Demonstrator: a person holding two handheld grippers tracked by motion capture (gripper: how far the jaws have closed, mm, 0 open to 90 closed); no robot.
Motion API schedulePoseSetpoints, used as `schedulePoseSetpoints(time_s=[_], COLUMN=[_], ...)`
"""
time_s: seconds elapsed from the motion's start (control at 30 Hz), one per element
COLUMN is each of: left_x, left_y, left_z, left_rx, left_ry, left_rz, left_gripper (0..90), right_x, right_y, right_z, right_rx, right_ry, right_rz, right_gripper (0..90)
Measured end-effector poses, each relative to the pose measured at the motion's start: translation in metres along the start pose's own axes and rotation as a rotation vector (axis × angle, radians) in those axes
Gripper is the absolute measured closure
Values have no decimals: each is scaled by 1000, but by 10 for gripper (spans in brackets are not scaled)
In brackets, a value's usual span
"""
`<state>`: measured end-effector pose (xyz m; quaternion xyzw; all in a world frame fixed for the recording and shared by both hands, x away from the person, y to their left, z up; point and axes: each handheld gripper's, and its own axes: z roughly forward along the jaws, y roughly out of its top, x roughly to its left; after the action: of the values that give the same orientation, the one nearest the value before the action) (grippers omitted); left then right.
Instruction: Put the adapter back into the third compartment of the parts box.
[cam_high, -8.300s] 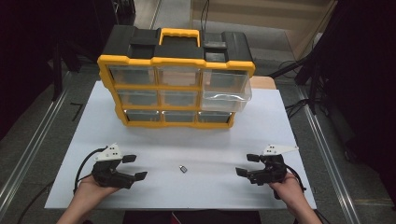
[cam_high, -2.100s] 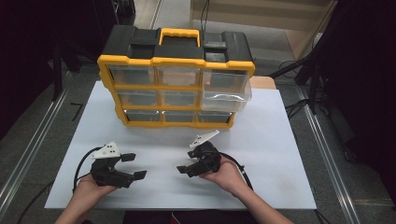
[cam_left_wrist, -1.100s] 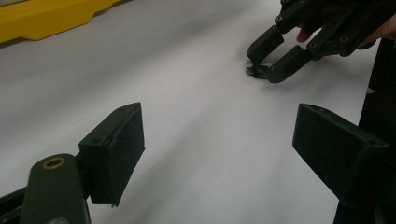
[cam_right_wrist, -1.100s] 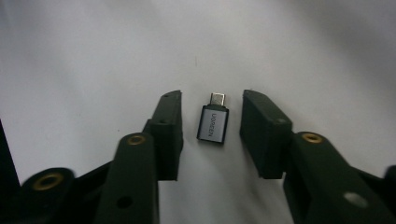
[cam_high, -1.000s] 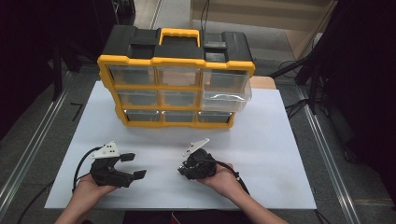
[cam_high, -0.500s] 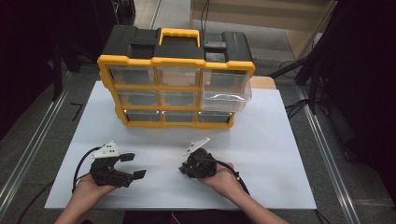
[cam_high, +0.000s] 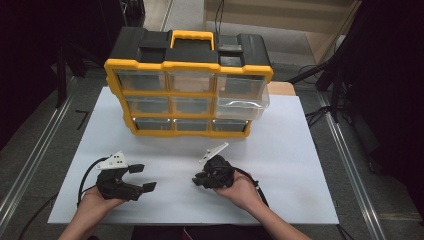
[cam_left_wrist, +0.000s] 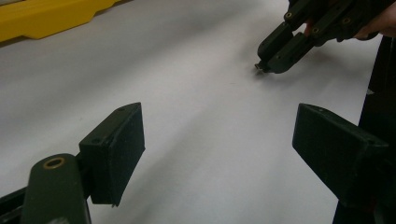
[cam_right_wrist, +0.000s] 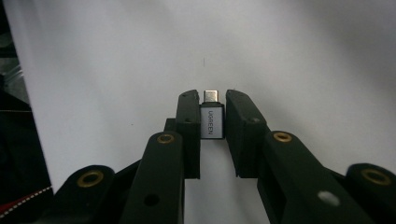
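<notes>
The right hand-held gripper (cam_right_wrist: 211, 135) is pinching the small silver adapter (cam_right_wrist: 211, 122) low over the counter (cam_high: 300, 150), its long axis pointing straight out between the jaws, while the left hand-held gripper (cam_high: 141, 177) is resting wide open nearby.

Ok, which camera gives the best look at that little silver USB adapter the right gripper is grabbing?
The right gripper view: the adapter sits close up between the right gripper jaws, lettering and plug end visible. The left gripper view shows it only as a tiny speck at the jaw tips. In the high view the gripper covers it.
</notes>
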<state>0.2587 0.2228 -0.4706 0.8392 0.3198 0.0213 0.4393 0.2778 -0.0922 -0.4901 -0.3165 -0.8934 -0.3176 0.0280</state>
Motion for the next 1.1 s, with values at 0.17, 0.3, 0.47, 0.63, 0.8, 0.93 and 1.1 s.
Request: schedulePoseSetpoints(time_s=[0.17, 0.3, 0.47, 0.63, 0.8, 0.93, 1.1], left_x=[0, 0, 0, 0, 0, 0, 0], left_y=[0, 0, 0, 0, 0, 0, 0], left_z=[0, 0, 0, 0, 0, 0, 1], left_rx=[0, -1, -1, 0, -1, -1, -1], left_ry=[0, -1, -1, -1, -2, -2, -4], left_rz=[0, 0, 0, 0, 0, 0, -1], left_gripper=[181, 181, 181, 181, 181, 181, 181], right_x=[-2, -3, -4, -5, -8, -10, -13], right_y=[2, 2, 3, 3, 2, 1, 0], right_z=[-9, -16, -21, -27, -34, -40, -47], right_rx=[-4, -6, 4, 26, 33, 45, 58], right_ry=[24, 43, 69, 107, 125, 128, 143], right_rz=[0, -19, -32, -83, -117, -126, -143], right_gripper=[735, 735, 735, 735, 735, 735, 736])
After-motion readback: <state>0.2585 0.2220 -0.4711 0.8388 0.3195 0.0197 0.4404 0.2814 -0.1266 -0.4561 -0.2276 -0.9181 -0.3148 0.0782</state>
